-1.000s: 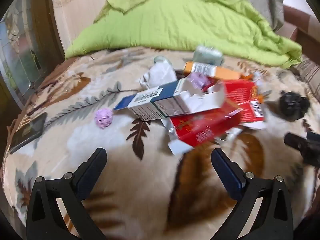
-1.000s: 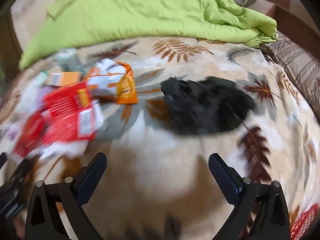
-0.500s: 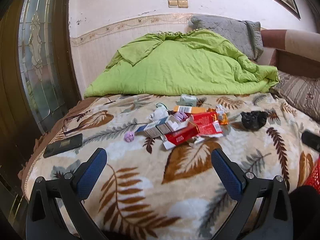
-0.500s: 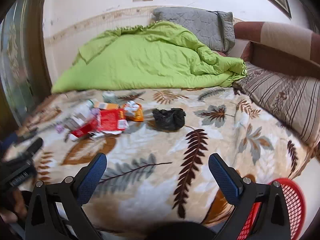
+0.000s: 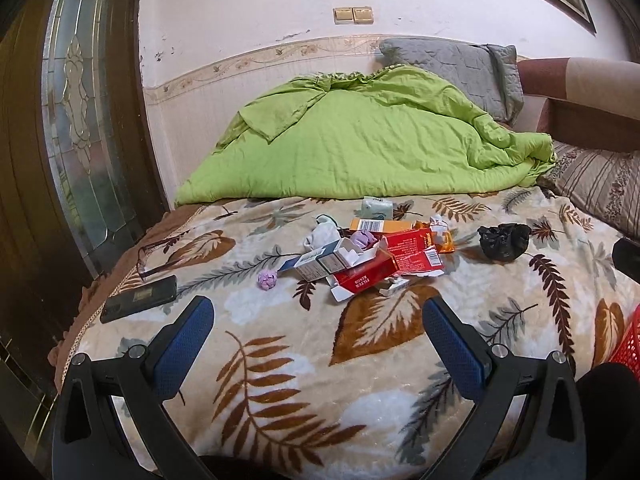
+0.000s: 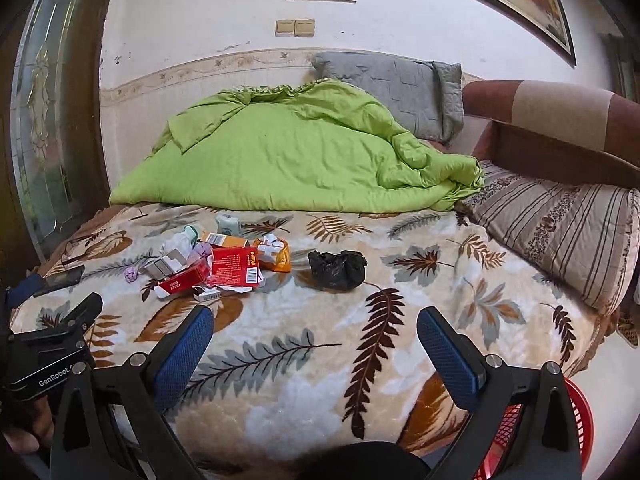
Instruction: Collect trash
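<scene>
right claw gapes, black bag beyond.

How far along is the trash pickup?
Nothing looks collected. The carton pile, purple paper ball and black bag all lie on the blanket. In hand: nothing; left gripper and right gripper are open and empty. Left: everything, into the red basket, whose inside is not visible.
</scene>
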A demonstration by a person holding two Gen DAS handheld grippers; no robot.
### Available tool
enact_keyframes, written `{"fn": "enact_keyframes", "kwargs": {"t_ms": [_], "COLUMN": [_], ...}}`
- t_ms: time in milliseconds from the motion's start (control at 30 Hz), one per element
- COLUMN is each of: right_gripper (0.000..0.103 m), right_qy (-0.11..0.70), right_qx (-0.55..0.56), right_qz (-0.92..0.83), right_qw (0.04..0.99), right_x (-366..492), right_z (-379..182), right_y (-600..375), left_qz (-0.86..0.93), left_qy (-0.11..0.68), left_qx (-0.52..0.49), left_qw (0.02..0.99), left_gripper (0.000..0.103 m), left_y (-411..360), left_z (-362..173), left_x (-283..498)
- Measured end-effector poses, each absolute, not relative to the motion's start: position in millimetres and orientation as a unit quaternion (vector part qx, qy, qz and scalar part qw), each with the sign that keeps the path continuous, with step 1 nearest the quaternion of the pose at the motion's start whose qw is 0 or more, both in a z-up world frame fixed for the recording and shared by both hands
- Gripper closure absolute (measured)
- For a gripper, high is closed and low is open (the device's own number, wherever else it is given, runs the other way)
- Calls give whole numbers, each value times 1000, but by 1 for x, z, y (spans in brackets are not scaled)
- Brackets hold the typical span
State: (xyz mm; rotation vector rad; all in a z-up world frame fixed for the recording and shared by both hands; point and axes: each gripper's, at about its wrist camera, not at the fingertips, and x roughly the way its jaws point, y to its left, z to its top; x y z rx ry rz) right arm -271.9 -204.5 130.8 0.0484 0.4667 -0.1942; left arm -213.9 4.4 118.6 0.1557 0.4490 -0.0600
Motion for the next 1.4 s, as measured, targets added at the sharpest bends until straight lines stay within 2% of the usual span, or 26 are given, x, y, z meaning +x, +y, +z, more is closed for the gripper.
{"fn": "enact_keyframes", "kwargs": {"t_ms": [1400], "right_gripper": [0], "right_qy": [247], "right_qx": [3], "right_qz": [-93], "right_qw": [965], "right_x": [-272], "right_z": [126], "right_y": [-198], "left_qz": [-29], "left_qy": [223], "left_qx": [76], "left_qw": [971], "left_gripper": [0], "left_y": [16], "left_z": [119], "left_x": [-217]}}
